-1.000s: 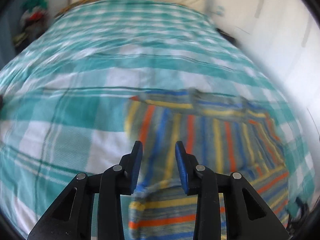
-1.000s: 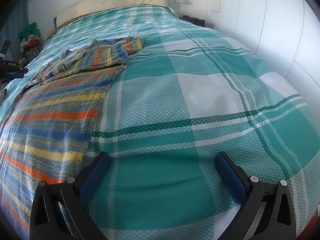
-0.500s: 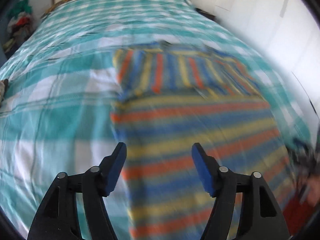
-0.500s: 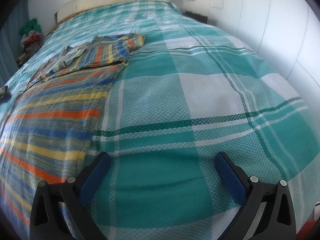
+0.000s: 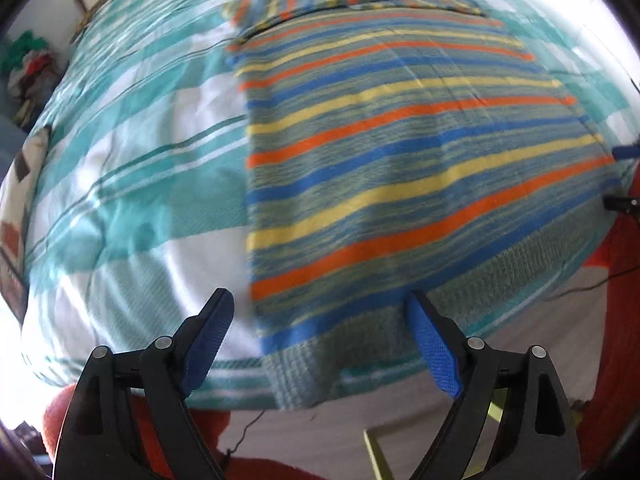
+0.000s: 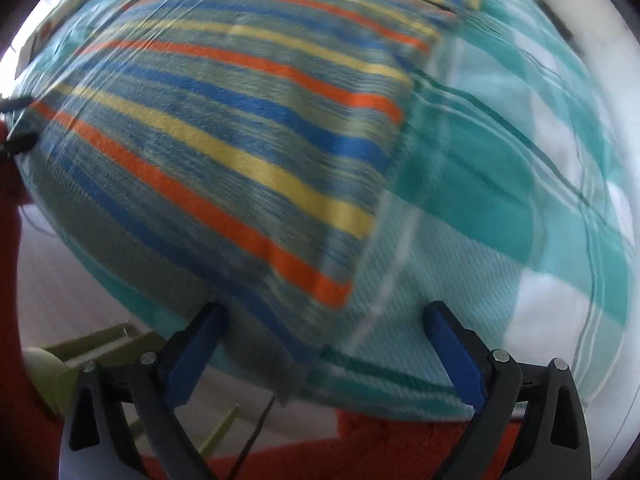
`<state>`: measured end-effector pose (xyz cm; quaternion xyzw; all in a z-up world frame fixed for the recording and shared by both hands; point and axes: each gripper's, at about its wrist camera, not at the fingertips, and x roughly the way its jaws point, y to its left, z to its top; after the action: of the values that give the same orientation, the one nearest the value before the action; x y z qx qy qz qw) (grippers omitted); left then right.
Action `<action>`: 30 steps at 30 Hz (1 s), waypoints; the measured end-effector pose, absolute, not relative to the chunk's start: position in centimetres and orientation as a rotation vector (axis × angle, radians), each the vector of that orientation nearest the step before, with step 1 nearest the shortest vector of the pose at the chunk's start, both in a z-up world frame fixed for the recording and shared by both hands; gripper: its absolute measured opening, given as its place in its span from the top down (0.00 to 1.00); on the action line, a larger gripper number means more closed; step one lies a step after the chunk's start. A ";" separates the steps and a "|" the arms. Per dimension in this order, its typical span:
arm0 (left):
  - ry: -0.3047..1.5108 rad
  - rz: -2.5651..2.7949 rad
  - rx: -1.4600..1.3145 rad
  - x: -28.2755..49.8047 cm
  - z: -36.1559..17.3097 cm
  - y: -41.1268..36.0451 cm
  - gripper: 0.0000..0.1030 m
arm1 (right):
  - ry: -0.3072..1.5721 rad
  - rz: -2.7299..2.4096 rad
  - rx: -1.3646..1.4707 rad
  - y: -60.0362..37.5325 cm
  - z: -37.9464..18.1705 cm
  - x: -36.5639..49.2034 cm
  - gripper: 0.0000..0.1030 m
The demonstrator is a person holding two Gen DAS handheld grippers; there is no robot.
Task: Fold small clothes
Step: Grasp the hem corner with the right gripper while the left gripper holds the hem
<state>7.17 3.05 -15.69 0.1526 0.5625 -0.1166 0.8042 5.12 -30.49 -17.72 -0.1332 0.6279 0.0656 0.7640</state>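
Left wrist view looks steeply down: the left gripper (image 5: 320,332) has just been spreading its jaws and now stands wide and empty above the near hem of the striped sweater (image 5: 400,152), at the garment's bottom corner on that side. Right wrist view shows the right gripper (image 6: 324,340), likewise spread with nothing pinched, over the opposite hem corner. Beyond, the sweater lies flat on the teal checked bedspread (image 6: 500,200), its top part folded over at the far end.

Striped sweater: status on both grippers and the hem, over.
Left gripper open, jaws just widened, nothing between them. Right gripper open, empty. Striped sweater flat on plaid bedspread, hem at bed's near edge. Nothing in the way.
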 end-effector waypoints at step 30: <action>1.230 -0.206 0.085 9.6 -16.1 7.4 0.15 | 1.217 0.092 0.046 -34.9 -12.8 3.8 0.05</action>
<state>9.60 7.38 -16.14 0.0397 0.5759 -0.0966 0.8108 3.79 -34.93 -12.84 0.0218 0.5716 0.0431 0.8191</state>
